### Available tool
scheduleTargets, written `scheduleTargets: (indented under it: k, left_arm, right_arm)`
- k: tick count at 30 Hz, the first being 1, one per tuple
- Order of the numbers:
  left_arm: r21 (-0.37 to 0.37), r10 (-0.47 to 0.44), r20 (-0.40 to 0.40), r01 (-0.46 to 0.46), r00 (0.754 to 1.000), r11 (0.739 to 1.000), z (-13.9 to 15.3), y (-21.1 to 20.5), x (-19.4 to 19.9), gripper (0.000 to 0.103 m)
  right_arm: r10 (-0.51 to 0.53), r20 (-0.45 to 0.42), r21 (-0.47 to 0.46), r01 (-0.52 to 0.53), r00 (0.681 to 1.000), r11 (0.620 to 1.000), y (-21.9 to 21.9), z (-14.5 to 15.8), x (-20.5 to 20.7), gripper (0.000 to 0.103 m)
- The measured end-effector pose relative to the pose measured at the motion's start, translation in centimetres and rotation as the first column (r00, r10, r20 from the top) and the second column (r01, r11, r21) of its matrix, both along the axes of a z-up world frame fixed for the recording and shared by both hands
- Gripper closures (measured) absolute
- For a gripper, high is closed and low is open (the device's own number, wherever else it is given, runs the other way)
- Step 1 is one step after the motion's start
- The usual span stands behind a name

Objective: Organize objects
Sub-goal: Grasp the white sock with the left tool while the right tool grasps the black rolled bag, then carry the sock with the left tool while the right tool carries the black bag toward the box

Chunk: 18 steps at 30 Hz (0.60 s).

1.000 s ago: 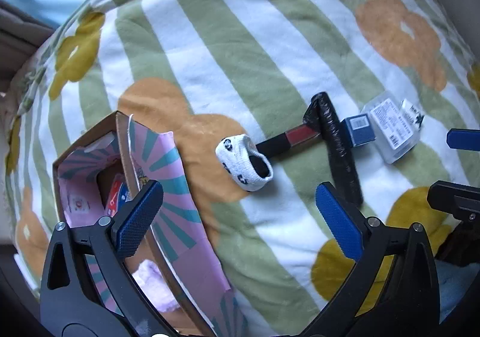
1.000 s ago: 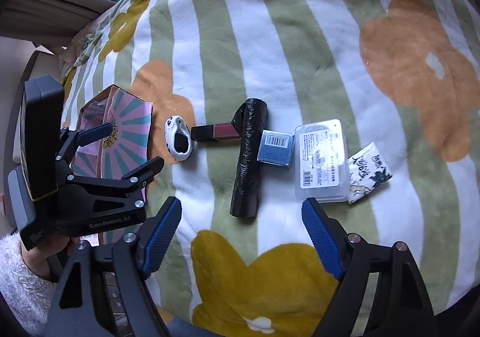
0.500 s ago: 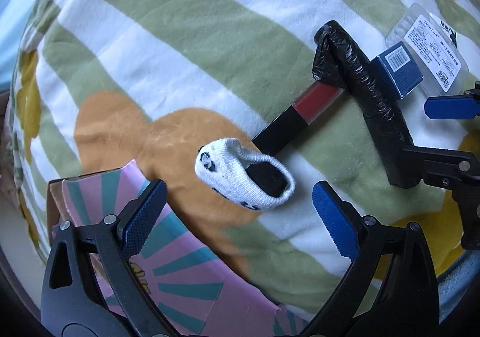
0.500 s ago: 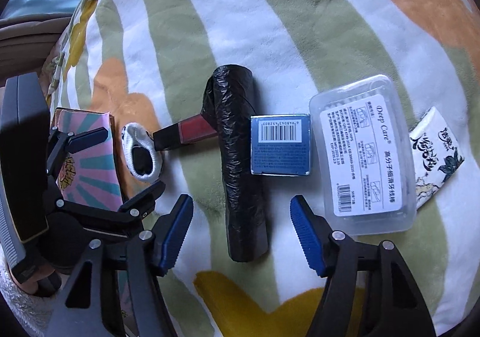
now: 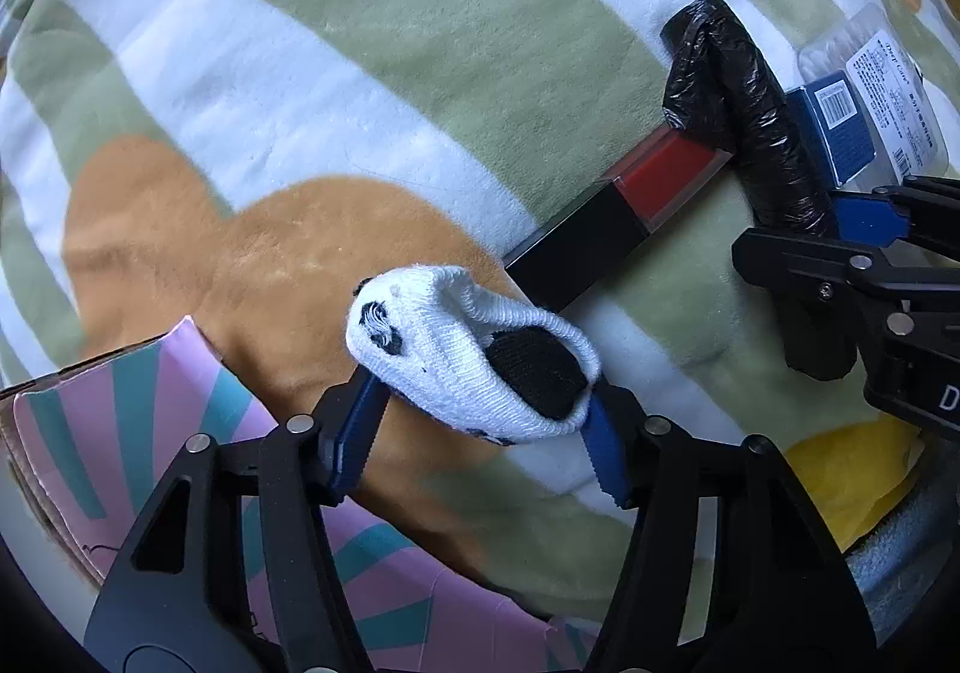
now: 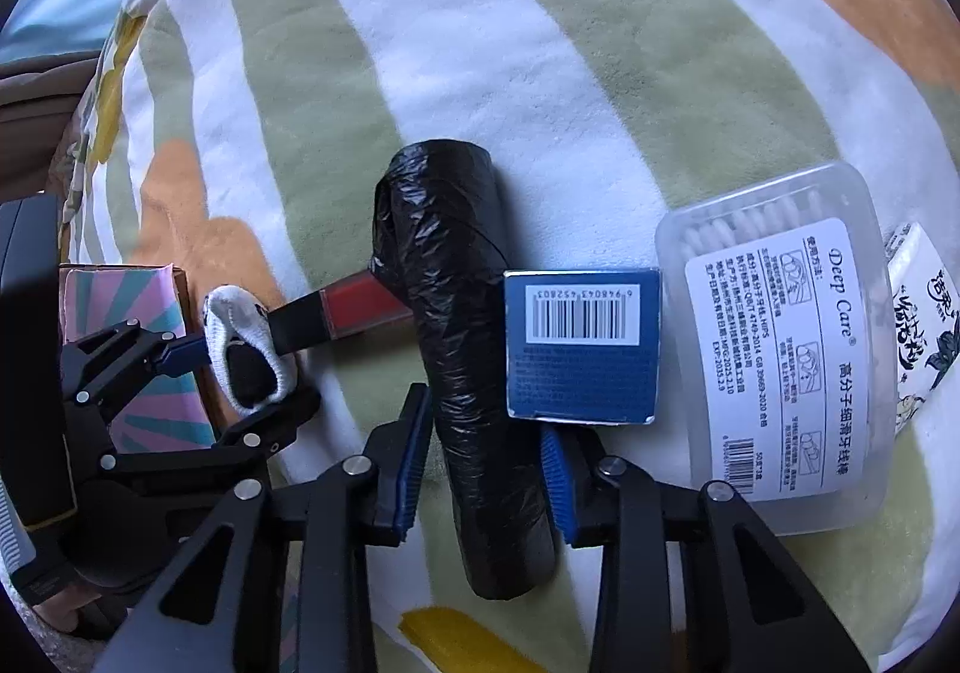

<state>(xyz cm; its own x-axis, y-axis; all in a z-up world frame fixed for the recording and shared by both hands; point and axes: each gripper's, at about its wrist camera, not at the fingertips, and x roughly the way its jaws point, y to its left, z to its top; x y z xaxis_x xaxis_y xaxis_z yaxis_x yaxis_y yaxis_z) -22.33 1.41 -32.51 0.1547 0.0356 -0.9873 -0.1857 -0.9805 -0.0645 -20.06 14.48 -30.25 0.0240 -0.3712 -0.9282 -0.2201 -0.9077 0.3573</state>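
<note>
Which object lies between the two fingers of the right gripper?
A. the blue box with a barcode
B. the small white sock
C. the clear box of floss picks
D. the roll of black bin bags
D: in the right wrist view the right gripper is closing with the roll of black bin bags between its blue pads.

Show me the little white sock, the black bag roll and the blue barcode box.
white sock (image 5: 456, 367): left wrist view, on its knit side.
black bag roll (image 6: 468, 373): right wrist view, on its middle.
blue barcode box (image 6: 582, 373): right wrist view, on the blue face below the barcode.
</note>
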Motion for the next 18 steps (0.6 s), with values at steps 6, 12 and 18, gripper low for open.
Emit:
scheduleTargets:
  k: [6,12,18]
  left_arm:
    - [0.015,-0.003,-0.01,0.004,1.0,1.0,0.1,-0.5,-0.1,0.054]
    - [0.024,0.016,-0.024,-0.016,1.0,1.0,1.3,-1.3,0.1,0.06]
    - [0.04,0.076,-0.067,-0.073,0.995,0.997,3.4,-2.5,0.5,0.061]
  right_arm:
    - [0.02,0.002,-0.007,-0.02,1.0,1.0,0.6,0.3,0.1,0.077]
    - [0.028,-0.009,-0.025,-0.028,1.0,0.999,1.1,1.4,0.0,0.079]
    - [0.053,-0.048,-0.02,-0.054,0.997,0.998,1.6,3.4,-0.1,0.08]
